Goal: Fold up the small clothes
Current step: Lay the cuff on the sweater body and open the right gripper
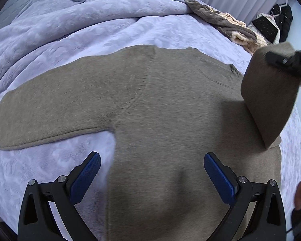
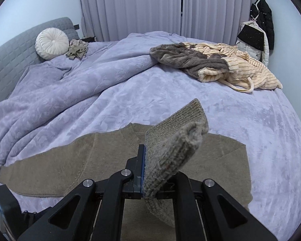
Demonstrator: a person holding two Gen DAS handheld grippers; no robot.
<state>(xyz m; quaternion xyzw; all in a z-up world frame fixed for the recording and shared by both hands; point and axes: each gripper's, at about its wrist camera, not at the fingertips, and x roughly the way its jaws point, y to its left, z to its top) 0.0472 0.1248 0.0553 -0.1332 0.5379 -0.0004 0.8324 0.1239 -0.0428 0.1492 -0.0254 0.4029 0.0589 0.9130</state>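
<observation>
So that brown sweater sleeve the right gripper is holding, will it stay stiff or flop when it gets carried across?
Likely floppy: the sleeve already bends over beside the right gripper, which is shut on it. Probably light, since a small pinch at the cuff lifts it. It looks fuzzy, so it should drag rather than slide on the sweater and the plush bedspread.

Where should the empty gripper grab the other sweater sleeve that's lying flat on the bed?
Probably at the flat sleeve's far end, near the cuff. The open left gripper should come down from above and pinch its edge, because the sleeve lies spread on the blanket.
</observation>
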